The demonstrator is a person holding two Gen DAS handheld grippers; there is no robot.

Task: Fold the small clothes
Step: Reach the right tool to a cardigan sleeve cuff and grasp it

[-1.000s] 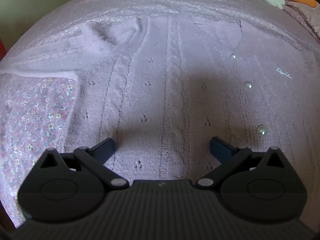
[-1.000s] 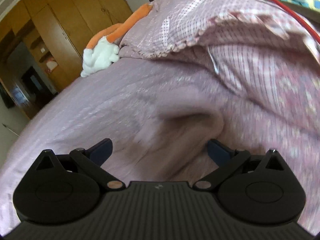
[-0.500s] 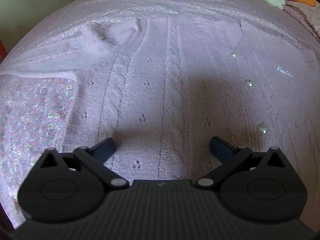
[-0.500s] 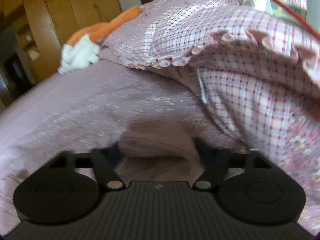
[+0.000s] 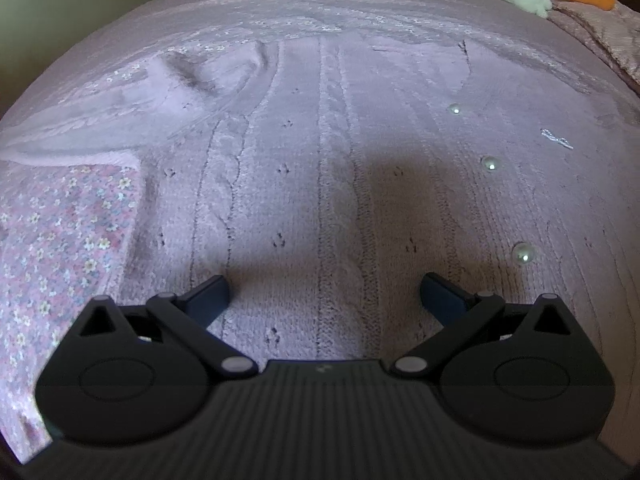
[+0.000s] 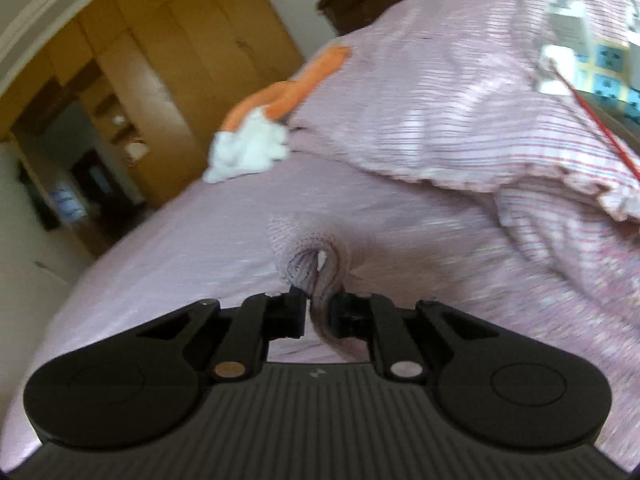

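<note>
Pale lilac knit cardigan lies spread flat on the bed, cable ribs running away from the left cam, filling most of that view. Three pearl buttons in a line down its right side, w/ a small silver bow trim just beside them. One sleeve stretches off to the left, a crease bunched near the shoulder.

Left gripper hangs over the cardigan's lower middle, jaws wide apart, nothing between them; its shadow falls on the knit below.

Right gripper has jaws nearly closed, pinching a bunched fold of the same lilac knit, ribbed edge sticking up past the tips. View is blurred, so which part of the garment it is can't be told.

Under the cardigan: floral pink bedsheet, visible at left. Far side of bed: white and orange stuffed toy, checked pink pillow beside it. Beyond: wooden wardrobe. Red cable at the right edge.
</note>
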